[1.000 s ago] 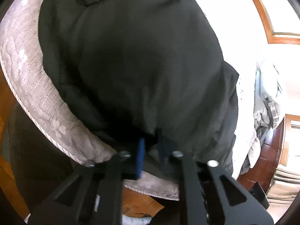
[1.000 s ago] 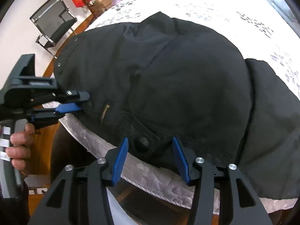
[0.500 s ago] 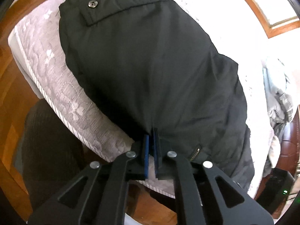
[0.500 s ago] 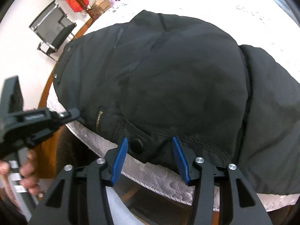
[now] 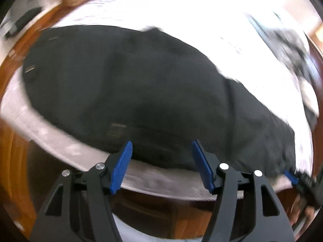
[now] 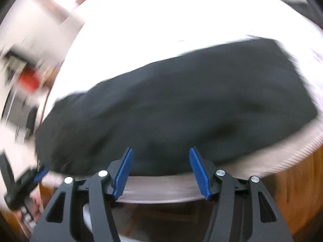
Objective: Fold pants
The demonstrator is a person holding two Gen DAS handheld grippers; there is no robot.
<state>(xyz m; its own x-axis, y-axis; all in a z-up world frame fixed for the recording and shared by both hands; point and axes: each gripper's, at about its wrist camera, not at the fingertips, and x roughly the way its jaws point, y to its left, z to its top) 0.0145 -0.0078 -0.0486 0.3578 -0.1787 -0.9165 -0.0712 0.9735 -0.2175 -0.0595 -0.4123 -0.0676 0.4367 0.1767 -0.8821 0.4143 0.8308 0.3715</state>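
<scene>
Having just been opening, both grippers' fingers [image 5: 121,165] stand wide, empty, above black pants [image 5: 141,92]; next grip should pinch hem corners evenly.

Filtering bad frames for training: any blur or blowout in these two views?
Left wrist: motion smear on the pants and room edges, white bedcover blown out, left gripper sharp. Right wrist: heavier smear, red clutter streaked, cover clipped white, right gripper crisp. Fisheye bowing in both.

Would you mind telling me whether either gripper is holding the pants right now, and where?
Neither: the left gripper, jaws just opened, and the right gripper are open over the black pants.
</scene>
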